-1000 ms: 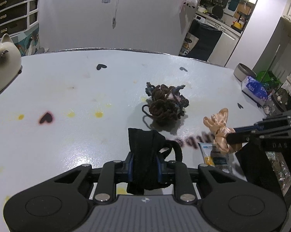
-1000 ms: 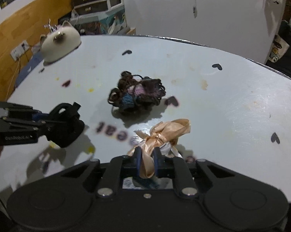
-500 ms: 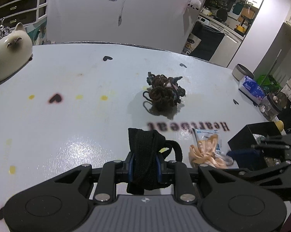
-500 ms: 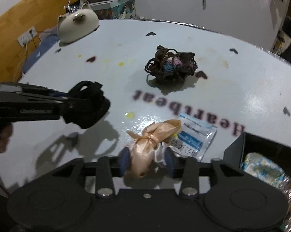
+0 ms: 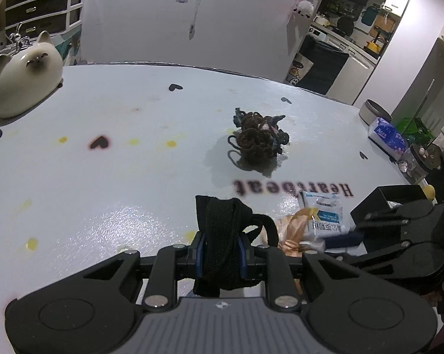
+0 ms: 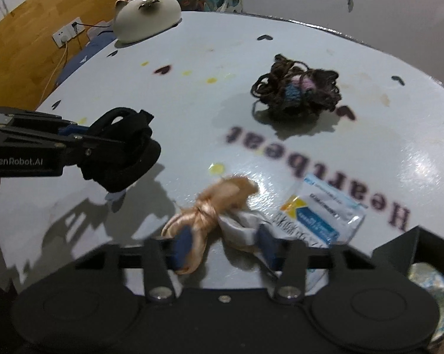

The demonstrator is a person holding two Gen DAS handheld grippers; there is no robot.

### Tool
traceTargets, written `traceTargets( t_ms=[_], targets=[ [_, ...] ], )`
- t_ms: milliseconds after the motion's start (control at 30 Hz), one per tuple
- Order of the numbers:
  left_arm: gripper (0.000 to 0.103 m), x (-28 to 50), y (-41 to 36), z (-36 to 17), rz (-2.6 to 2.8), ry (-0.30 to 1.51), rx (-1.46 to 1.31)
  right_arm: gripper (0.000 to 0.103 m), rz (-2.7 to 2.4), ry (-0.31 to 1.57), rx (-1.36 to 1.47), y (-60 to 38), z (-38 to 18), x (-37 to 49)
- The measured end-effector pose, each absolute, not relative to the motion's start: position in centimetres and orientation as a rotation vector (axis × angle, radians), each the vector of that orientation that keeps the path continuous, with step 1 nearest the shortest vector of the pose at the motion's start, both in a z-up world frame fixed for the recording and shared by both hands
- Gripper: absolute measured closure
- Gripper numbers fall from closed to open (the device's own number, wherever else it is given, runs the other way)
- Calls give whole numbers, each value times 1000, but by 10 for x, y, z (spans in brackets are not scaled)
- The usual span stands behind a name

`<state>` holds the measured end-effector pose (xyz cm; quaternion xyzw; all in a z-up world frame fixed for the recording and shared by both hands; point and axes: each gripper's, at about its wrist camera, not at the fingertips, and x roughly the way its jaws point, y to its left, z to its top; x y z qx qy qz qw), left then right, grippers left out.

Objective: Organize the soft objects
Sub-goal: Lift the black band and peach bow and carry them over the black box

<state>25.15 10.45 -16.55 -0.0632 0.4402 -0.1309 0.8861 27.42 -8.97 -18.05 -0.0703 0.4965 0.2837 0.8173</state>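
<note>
My left gripper (image 5: 220, 249) is shut on a black fabric band (image 5: 219, 236) and holds it above the table; it also shows in the right wrist view (image 6: 124, 147). My right gripper (image 6: 224, 243) is open, its jaws wide apart around a peach satin scrunchie (image 6: 216, 206) that lies on the white table (image 6: 133, 88). The scrunchie shows in the left wrist view (image 5: 292, 230) beside the band. A tangled pile of brown, blue and pink hair ties (image 6: 295, 91) lies farther out, also in the left wrist view (image 5: 258, 141).
A blue and white packet (image 6: 319, 209) lies to the right of the scrunchie. A black box (image 6: 422, 253) with items stands at the right edge, also in the left wrist view (image 5: 390, 203). A white cat-shaped object (image 5: 24, 73) sits at the far left.
My right gripper has lowered the peach scrunchie to the table and opened, letting it go. Both grippers have drawn back from the hair-tie pile. The left gripper still holds the black band.
</note>
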Motion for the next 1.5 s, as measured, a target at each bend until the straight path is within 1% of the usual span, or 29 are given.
traceTargets(
  t_ms=[33, 100, 133, 267, 433, 767, 967, 1233, 1500],
  targets=[
    [79, 251, 105, -166, -270, 916, -132, 86, 602, 1070, -143, -89, -183, 274],
    [79, 249, 106, -165, -266, 914, -134, 91, 594, 1079, -129, -89, -187, 271],
    [79, 248, 106, -165, -265, 913, -135, 95, 592, 1077, -124, -89, -187, 269],
    [79, 244, 108, -161, -259, 901, -134, 100, 565, 1037, -106, -88, -180, 261],
    [79, 237, 112, -151, -236, 870, -141, 100, 529, 953, -67, -91, -157, 252],
    [79, 217, 117, -99, -186, 729, -165, 100, 439, 738, 57, -109, -88, 220],
    [79, 201, 102, -78, -187, 677, -166, 100, 395, 646, 108, -130, -67, 193],
    [79, 189, 50, -67, -241, 675, -151, 100, 282, 619, 185, -203, -60, 172],
    [79, 185, -22, -73, -329, 715, -157, 100, 169, 644, 223, -293, -66, 168]
  ],
)
